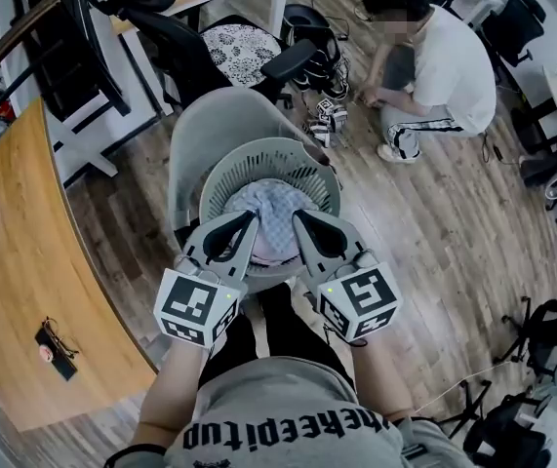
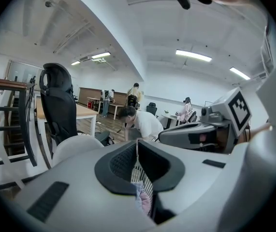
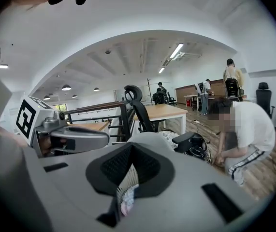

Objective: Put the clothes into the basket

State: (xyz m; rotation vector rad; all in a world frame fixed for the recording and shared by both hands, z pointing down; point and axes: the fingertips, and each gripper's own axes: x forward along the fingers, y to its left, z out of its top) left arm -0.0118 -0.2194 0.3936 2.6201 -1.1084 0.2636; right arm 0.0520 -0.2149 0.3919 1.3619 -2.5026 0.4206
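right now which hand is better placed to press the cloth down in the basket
Left, barely. Both the left tongs and right tongs are shut, tips mirrored over the cloth in the basket; the left tip looks slightly nearer the cloth's middle.

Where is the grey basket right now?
In the head view, the round grey slatted plastic basket sits in the middle on the pale grey chair, just ahead of the left gripper and right gripper, with checked cloth inside.
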